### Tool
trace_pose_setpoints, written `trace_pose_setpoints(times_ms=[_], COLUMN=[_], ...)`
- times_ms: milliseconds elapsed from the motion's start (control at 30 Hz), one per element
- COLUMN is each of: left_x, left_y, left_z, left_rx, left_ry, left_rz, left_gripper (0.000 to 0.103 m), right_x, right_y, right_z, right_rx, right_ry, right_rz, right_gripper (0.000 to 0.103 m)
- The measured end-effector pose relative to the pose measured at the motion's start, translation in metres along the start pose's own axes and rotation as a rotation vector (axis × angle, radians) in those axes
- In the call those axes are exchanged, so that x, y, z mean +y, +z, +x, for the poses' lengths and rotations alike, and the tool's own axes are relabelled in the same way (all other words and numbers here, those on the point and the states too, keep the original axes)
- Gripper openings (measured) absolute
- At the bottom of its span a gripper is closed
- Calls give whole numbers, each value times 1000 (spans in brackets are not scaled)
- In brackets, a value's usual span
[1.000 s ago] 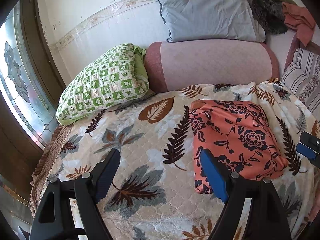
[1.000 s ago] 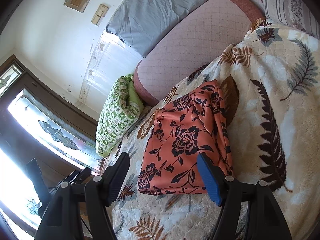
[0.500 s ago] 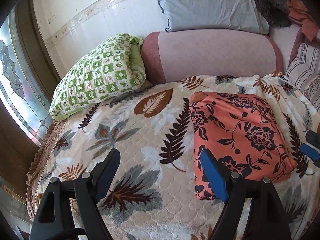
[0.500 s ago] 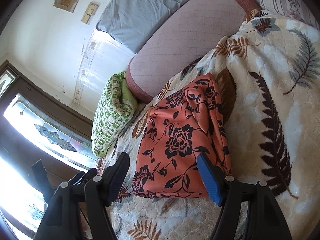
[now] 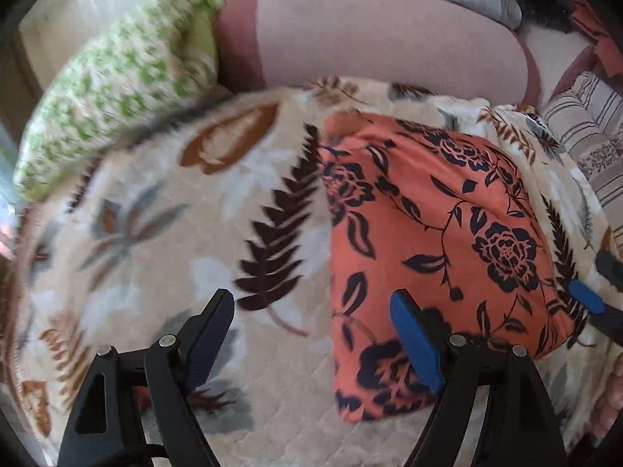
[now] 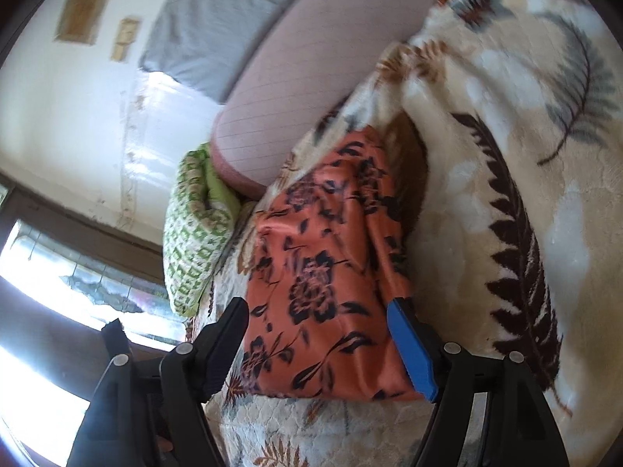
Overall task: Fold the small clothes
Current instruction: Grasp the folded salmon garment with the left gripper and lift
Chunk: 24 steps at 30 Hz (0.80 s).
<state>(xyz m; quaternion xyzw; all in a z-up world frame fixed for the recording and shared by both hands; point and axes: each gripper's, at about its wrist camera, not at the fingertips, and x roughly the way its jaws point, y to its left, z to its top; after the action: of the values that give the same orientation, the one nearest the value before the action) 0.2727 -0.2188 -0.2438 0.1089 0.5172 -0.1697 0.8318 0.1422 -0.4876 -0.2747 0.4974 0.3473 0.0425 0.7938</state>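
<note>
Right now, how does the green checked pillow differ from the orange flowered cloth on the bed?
The green checked pillow is plump and leans by the pink bolster at the far edge; the orange flowered cloth lies flat and folded in the middle of the leaf-print blanket. The pillow has small green squares, the cloth dark roses on orange. The cloth is near both claws; the pillow is far away. Both rest on the bed.
</note>
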Motion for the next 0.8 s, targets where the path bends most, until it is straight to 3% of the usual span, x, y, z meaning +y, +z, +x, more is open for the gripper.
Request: trace_pose_setpoints(times_ms=[100, 233, 300, 433, 567, 667, 800], left_x=[-3, 2, -2, -19, -17, -17, -24], left_y=[9, 9, 6, 3, 3, 3, 1], left_z=[20, 37, 41, 48, 67, 71, 68], left_rx=[58, 78, 75, 66, 132, 122, 94], left_ry=[-82, -167, -149, -144, -293, -310, -297], left_rz=[-10, -124, -125, -78, -152, -152, -134], left_gripper=[83, 83, 83, 87, 87, 87, 81], right_x=[-13, -24, -29, -34, -30, -28, -17], right_y=[9, 15, 17, 17, 16, 14, 11], right_z=[13, 32, 41, 55, 64, 73, 86], right_rx=[22, 65, 81, 132, 151, 179, 192], right_ry=[-29, -75, -106, -82, -63, -20, -38], right_rz=[45, 63, 73, 85, 66, 61, -24], right_gripper=[77, 77, 77, 78, 81, 81, 79])
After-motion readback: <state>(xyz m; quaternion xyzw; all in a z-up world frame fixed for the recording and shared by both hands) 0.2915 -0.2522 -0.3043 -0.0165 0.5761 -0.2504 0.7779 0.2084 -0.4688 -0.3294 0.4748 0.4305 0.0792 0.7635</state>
